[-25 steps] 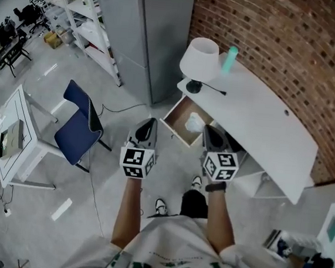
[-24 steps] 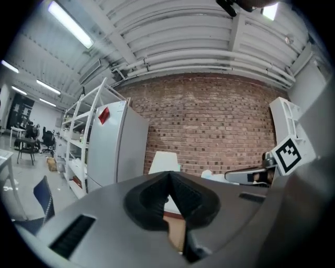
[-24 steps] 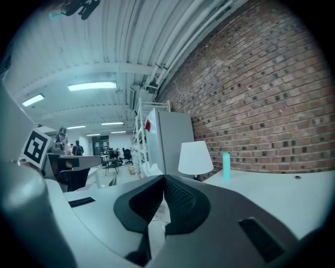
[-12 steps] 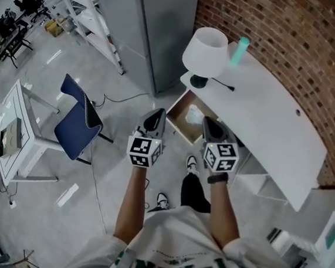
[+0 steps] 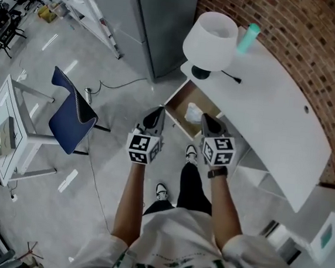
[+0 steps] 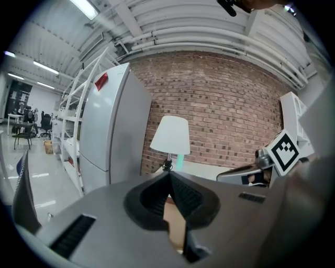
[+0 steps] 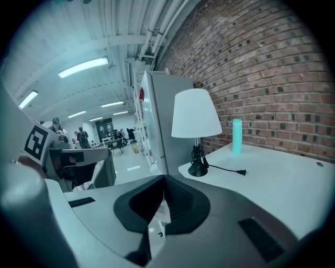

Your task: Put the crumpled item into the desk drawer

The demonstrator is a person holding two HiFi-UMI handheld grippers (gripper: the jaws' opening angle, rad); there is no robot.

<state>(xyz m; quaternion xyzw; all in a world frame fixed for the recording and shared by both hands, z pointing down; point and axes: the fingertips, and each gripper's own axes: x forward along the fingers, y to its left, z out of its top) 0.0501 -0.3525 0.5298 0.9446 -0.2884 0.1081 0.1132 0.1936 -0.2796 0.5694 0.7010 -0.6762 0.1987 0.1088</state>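
Observation:
The white crumpled item (image 5: 193,111) lies inside the open wooden drawer (image 5: 182,100) of the white desk (image 5: 269,119). My left gripper (image 5: 156,112) hovers just in front of the drawer's outer end, shut and empty. My right gripper (image 5: 208,119) is level with it, beside the crumpled item and over the drawer's desk side, also shut with nothing held. In the left gripper view the jaw tips (image 6: 168,175) meet, with the drawer's wood showing below them. The jaws in the right gripper view (image 7: 163,180) are closed too.
A white lamp (image 5: 211,37) and a teal cylinder (image 5: 248,38) stand on the desk's far end by the brick wall. A grey cabinet (image 5: 161,18) stands left of the desk. A blue chair (image 5: 69,115) and a small white table (image 5: 9,127) are on the floor to the left.
The person has stepped forward, so desk and drawer sit a little closer under the grippers. Both grippers stay shut and side by side; the crumpled item has not moved.

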